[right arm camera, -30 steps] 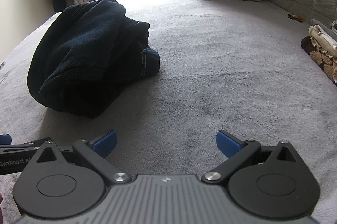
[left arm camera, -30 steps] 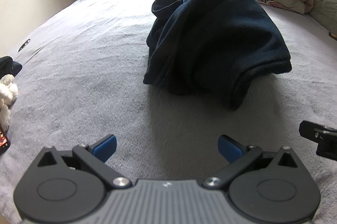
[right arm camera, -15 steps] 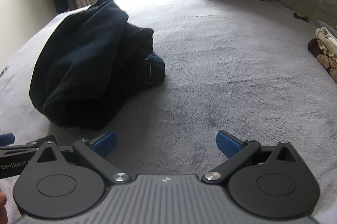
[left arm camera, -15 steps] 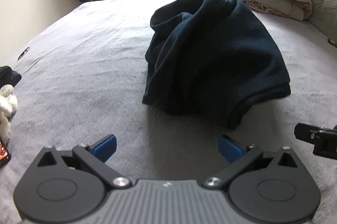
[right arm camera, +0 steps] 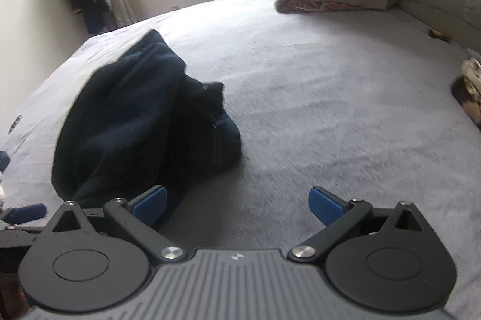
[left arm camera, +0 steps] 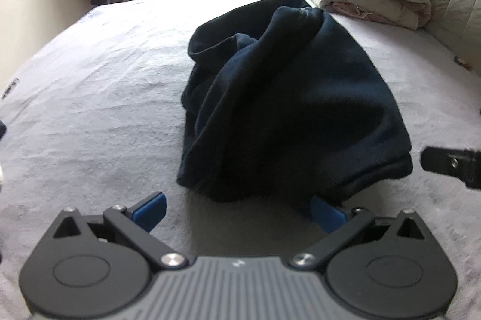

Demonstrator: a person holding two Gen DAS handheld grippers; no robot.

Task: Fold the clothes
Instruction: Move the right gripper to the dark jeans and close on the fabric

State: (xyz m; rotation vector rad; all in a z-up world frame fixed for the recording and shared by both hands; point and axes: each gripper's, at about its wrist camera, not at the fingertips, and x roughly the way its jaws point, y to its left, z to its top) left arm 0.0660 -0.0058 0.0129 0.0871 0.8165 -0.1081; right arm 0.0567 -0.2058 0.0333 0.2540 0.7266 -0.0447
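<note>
Left wrist view: my left hand-held gripper [left arm camera: 239, 210] and right hand-held gripper [right arm camera: 237, 204] gape wide, empty; the sweater [left arm camera: 288, 109] just ahead lies crumpled on the bed [left arm camera: 90, 109], folding unstarted.

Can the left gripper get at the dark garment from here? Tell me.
Probably yes: the left gripper is open, the dark garment's near edge lies just ahead of it, and only bare bed cover lies between.

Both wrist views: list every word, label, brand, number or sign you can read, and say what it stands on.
No text can be read.
Left gripper body: a small pale mark, no letters.
Right gripper body: the same mark, no letters.
Grey bed cover: a small dark tag at its edge, too small and blurred.
Dark garment: no label shows.
</note>
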